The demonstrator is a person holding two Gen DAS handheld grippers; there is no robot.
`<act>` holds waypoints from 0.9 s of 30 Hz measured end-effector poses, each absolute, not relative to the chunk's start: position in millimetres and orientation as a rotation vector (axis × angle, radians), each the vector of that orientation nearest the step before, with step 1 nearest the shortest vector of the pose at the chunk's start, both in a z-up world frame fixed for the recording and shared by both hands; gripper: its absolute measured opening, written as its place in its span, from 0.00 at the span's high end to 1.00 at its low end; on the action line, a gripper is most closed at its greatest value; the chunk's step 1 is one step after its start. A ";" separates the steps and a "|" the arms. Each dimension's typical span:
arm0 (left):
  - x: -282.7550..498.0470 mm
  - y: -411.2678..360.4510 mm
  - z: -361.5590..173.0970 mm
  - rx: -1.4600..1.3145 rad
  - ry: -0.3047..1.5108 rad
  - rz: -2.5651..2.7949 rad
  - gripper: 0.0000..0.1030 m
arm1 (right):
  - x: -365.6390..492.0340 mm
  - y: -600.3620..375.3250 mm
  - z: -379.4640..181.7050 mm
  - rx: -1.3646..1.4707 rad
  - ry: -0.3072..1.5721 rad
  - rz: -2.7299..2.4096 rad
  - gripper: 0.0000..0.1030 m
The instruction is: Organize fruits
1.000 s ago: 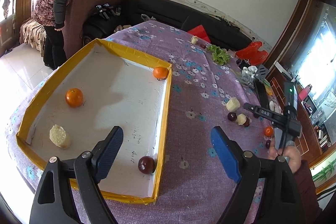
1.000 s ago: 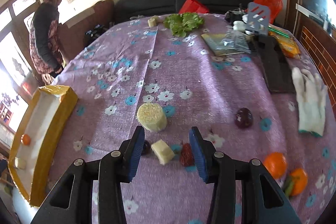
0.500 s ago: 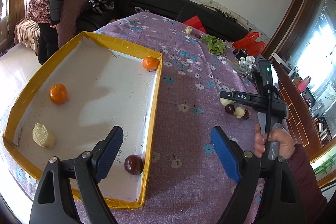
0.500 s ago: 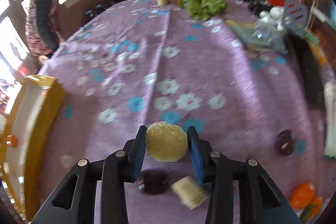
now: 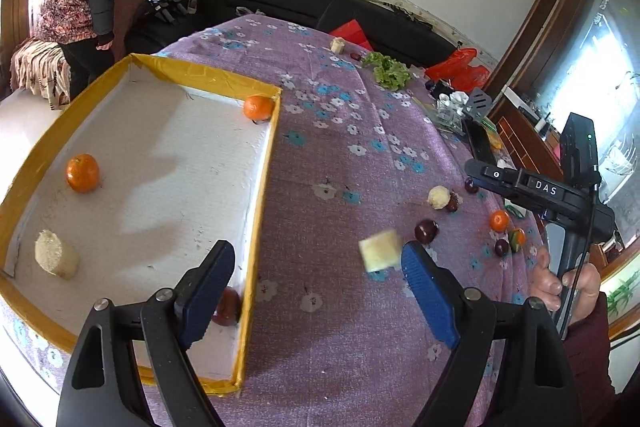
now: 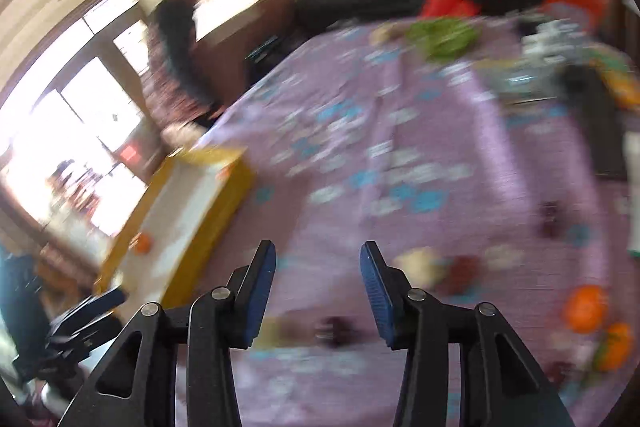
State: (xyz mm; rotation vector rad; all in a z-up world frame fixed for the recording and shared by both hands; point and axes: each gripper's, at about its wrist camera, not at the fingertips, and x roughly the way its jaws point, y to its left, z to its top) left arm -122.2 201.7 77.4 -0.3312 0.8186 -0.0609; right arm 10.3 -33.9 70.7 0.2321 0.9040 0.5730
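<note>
Fruit sorting on a counter [image 5: 340,339] under a purple flowered cloth. The left gripper [image 5: 316,251] hangs over the near right corner of a yellow-rimmed tray [image 5: 208,73], its jaws released and wide with nothing between them. Inside the tray lie two oranges, one in the far right corner [image 5: 259,107] and one by the left wall [image 5: 82,167], a pale chunk [image 5: 56,259] near the front left corner and a dark red fruit [image 5: 228,307] against the right wall. Just right of the tray is a blurred pale cube [image 5: 380,251]; whether it touches the cloth cannot be told. Further right of the tray, a hand [image 5: 568,283] holds the right gripper [image 6: 318,251], whose jaws have just been opening and stand empty.
</note>
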 end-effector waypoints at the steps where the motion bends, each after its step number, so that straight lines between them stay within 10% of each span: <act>1: -120.2 198.9 74.6 -0.330 0.826 -0.068 0.18 | 7.8 -38.6 66.7 0.246 0.917 0.568 0.51; 27: -47.8 122.4 22.6 -0.147 0.904 -0.222 0.19 | 2.9 -7.6 6.2 0.126 0.930 0.515 0.68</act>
